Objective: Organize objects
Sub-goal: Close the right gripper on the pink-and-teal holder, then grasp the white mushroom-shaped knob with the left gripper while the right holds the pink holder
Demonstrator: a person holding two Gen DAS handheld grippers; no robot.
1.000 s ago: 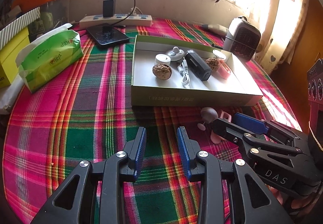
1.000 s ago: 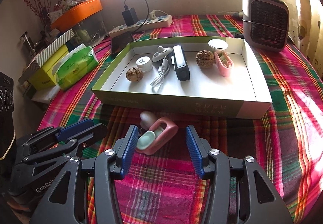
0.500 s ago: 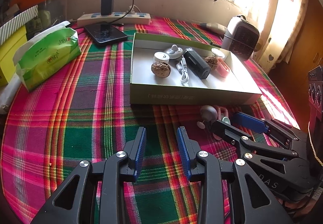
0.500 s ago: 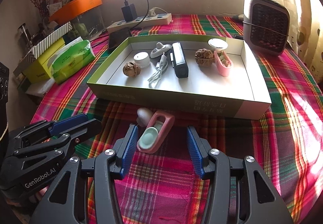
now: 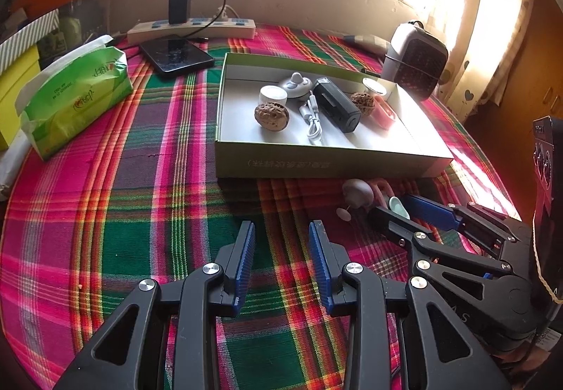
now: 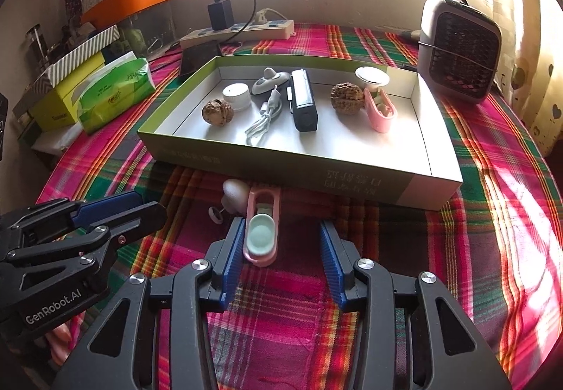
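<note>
Since a second ago the pink holder (image 6: 262, 228) has swung from a slant to lie nearly straight along your right hand-held gripper (image 6: 281, 242), and that gripper's jaws have come in around it; your left hand-held gripper (image 5: 281, 242) has kept its place. The right jaws are closing now with the holder between them: the left blue pad sits against its side, while the right pad stands clear of it, so nothing is clamped yet. The holder carries a pale green oval piece (image 6: 260, 235) at its near end and rests on the plaid cloth of the desk (image 6: 492, 214), just in front of the near wall of the shallow green-edged box (image 6: 316, 175). A small mauve rounded object (image 6: 234, 194) lies touching or just beside the holder's far left end; you cannot tell which. Your left hand-held gripper hovers over bare cloth with its jaws parted and nothing between them. Inside the box you have two walnuts (image 6: 217, 112), a white round tin (image 6: 237, 95), a grey mouse-shaped piece (image 6: 269, 82), a coiled white cable (image 6: 264, 122), a black rectangular device (image 6: 302, 99), a white cap (image 6: 371, 75) and a second pink holder (image 6: 380, 112). A green tissue pack (image 5: 75, 96) lies well apart to the left, and a small heater (image 6: 459, 52) stands beyond the box's right corner
</note>
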